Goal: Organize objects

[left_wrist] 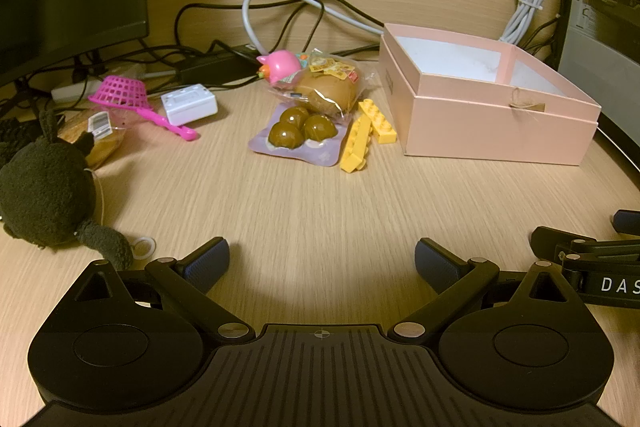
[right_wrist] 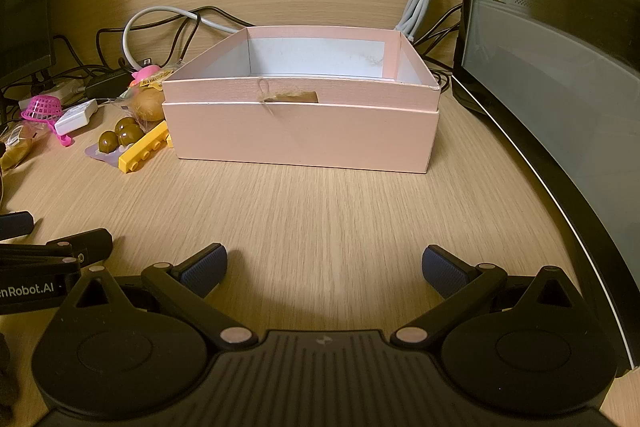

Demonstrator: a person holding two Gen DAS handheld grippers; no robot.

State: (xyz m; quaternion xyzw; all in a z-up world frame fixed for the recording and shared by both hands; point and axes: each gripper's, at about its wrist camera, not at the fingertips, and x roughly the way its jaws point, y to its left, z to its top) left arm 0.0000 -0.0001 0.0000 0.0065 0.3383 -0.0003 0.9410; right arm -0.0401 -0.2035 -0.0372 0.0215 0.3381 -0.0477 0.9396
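The left hand-held gripper (left_wrist: 322,261) is being held low over the pale wood-grain tabletop (left_wrist: 320,203) with its jaws spread wide and nothing between them. The right hand-held gripper (right_wrist: 324,267) is being held just beside it, equally wide and empty. Ahead of the left one, three glossy brown domed chocolates on a lilac wrapper (left_wrist: 298,131) are being left beside two yellow plastic building bricks (left_wrist: 366,135), a wrapped brown bun (left_wrist: 330,93) and a pink toy pig (left_wrist: 280,65). Further left, a pink plastic mesh scoop (left_wrist: 128,95), a white plastic adapter (left_wrist: 189,103) and a dark green plush toy (left_wrist: 44,195) are lying apart. The open pink cardboard box (right_wrist: 300,135) is standing empty, so sorting is judged not yet begun; everything remains to be moved.
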